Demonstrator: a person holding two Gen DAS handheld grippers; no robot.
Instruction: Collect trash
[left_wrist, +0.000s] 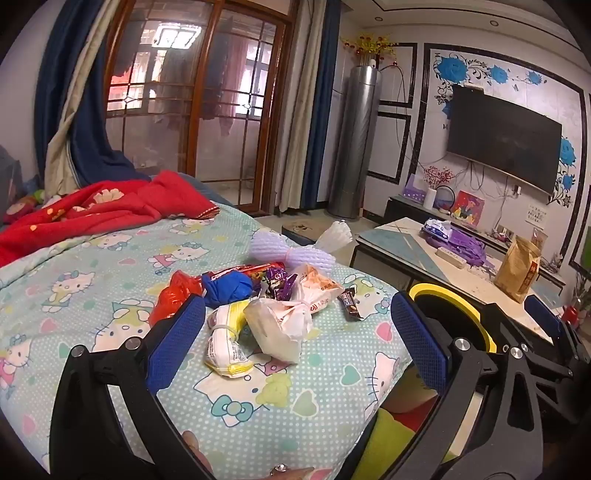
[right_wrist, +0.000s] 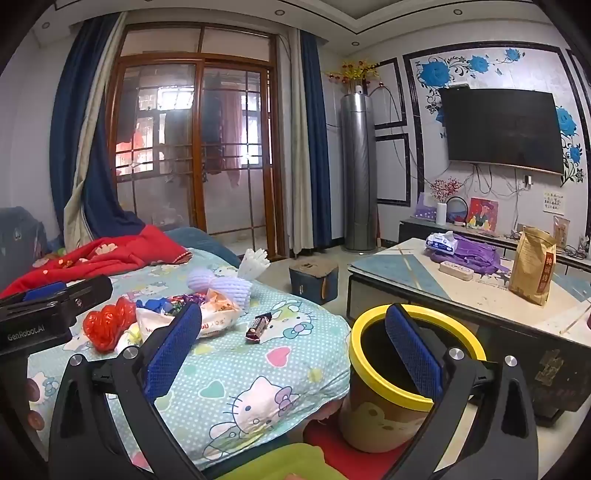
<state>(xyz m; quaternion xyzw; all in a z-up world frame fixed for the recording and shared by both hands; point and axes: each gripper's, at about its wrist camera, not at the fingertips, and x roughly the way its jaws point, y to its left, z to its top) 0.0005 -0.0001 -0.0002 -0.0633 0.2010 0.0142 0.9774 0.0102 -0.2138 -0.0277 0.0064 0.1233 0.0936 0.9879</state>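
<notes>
Trash, a heap of crumpled plastic wrappers and bags (left_wrist: 258, 295), lies on the cartoon-print bedspread (left_wrist: 110, 280): light, soft, slippery; pinch a bunched fold. Left gripper (left_wrist: 295, 328) and right gripper (right_wrist: 291, 339) gape wide, empty.

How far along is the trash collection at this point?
Nothing looks done: the yellow-rimmed bin shows no trash inside. Nothing is in hand: the left tool and right tool are both open and empty. All the trash is left on the bed: the wrapper pile and the small chocolate bar.
</notes>
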